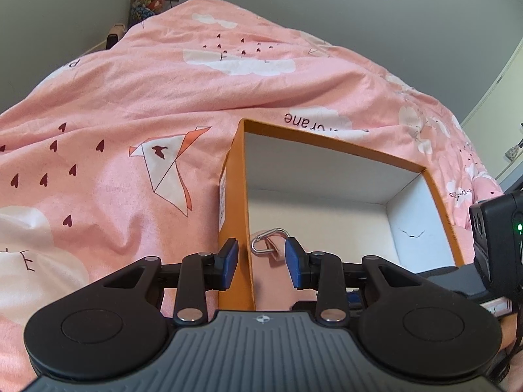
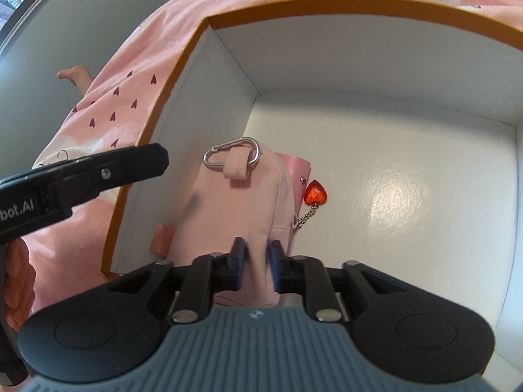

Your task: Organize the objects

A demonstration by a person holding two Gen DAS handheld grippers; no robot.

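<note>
**Pink pouch going into the box**

Here the right tool [image 2: 256, 266] is pinched narrow on the small pink pouch [image 2: 238, 209], which sits low inside the orange-rimmed box [image 2: 327, 6] on the bed [image 1: 114, 104], close to the box's left wall. The left tool [image 1: 261, 261] stands wide, straddling that wall and gripping nothing. Best to set the pouch flat on the floor of the box before letting go — soft fabric will slump. The pouch is matte cloth; its carabiner [image 2: 232, 156] is bright metal, the heart charm [image 2: 315, 192] glossy red on a bead chain; the box's inside is smooth white card
</note>
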